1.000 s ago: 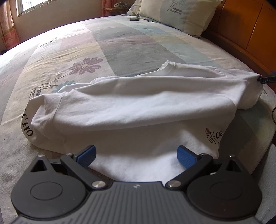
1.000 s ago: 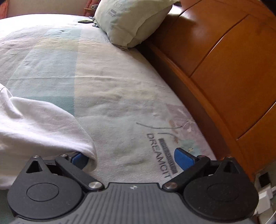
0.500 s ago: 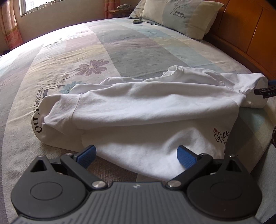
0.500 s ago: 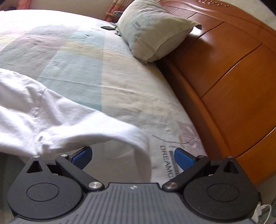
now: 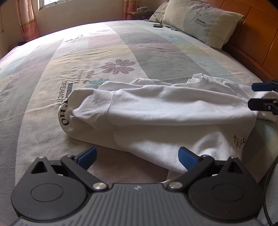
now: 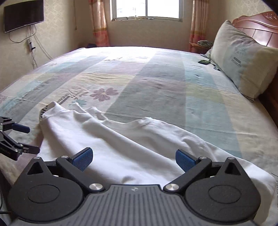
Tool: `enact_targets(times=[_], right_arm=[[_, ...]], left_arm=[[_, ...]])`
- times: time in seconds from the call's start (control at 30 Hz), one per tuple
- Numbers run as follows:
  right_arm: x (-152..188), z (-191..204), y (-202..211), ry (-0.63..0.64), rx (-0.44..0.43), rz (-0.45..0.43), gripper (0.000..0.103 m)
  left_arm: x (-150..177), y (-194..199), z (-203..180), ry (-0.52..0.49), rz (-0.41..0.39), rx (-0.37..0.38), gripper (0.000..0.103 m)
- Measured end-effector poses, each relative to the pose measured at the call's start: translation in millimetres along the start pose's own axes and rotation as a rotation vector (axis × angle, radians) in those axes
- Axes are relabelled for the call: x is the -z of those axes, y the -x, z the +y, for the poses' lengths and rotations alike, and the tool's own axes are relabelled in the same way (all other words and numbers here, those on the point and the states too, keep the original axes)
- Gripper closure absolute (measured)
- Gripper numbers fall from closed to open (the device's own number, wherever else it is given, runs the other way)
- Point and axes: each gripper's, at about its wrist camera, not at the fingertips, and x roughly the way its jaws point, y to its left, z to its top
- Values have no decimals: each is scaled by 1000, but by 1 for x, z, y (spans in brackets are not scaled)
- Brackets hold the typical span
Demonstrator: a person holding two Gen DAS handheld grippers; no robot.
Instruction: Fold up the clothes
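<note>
A white long-sleeved sweatshirt lies folded lengthwise on the patterned bed sheet, one sleeve laid across its body and black lettering at its left end. My left gripper is open just short of the garment's near edge, holding nothing. The right gripper shows at the right edge of the left wrist view, open above the sleeve end. In the right wrist view the same sweatshirt spreads under my open right gripper, collar away from me. The left gripper appears at the left, beside the garment's end.
A pillow leans on the wooden headboard at the right. A small dark object lies on the sheet near the pillow. A window with curtains and a wall-mounted screen stand beyond the bed.
The right gripper let the sleeve end drop, pulled back and swung left toward the window. The left gripper drew back from the sweatshirt, which now lies flatter.
</note>
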Motion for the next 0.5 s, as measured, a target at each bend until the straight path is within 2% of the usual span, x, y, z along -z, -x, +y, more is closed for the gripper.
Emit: enact_targets(times=[0.1, 0.17, 0.3, 0.43, 0.47, 0.5], right_arm=[[0, 37, -32, 24, -92, 37, 0], [8, 54, -54, 18, -117, 90, 0], [31, 68, -83, -1, -63, 194, 0], [41, 63, -80, -80, -53, 184, 0], [39, 64, -78, -89, -47, 189, 0], [38, 63, -75, -106, -41, 188, 0]], left_arm=[[1, -1, 19, 20, -2, -58, 3], [-1, -3, 34, 39, -3, -98, 3], [-6, -22, 65, 64, -11, -178, 3], [-11, -53, 88, 114, 6, -214, 3], [-11, -59, 91, 122, 2, -203, 3], [-12, -62, 94, 122, -12, -226, 3]])
